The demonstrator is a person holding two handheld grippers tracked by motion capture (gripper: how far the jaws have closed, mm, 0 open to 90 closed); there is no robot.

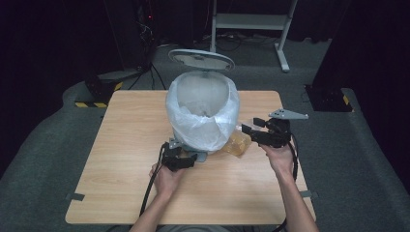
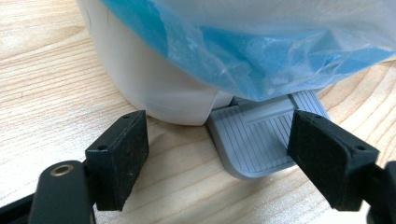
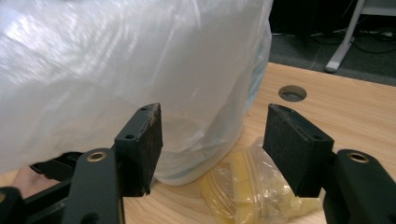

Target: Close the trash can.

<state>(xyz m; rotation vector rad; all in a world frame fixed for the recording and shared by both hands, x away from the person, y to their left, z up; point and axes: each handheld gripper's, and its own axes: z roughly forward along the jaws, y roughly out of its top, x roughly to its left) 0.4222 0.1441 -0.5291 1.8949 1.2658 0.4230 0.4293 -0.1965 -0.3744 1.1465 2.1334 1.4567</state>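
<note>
From the high view, a white pedal bin (image 1: 203,113) lined with a thin white plastic bag (image 1: 220,128) stands mid-table, its round grey lid (image 1: 201,59) tipped up at the back; the bag's inside looks empty as far as I can see. My left gripper (image 1: 186,162) sits at the bin's foot, by the grey pedal (image 1: 200,156). My right gripper (image 1: 251,130) hangs just right of the bin, over a crumpled yellowish clear plastic pouch (image 1: 238,142) lying against the bin's base. The light wooden table (image 1: 121,159) stands on grey carpet (image 1: 43,154) in a dark room, with a white metal frame (image 1: 251,21) behind.

In the left gripper view, my jaws stand spread, the ribbed pedal (image 2: 257,144) between them, the right pad at its edge; I cannot tell if it touches. The bag's hem looks blue (image 2: 243,60) over the white bin wall (image 2: 154,84).

In the right gripper view, my jaws are spread with nothing pinched. The pouch (image 3: 243,186) lies on the wood below them, touching the bagged bin (image 3: 140,70). A round hole (image 3: 292,93) shows in the tabletop.
</note>
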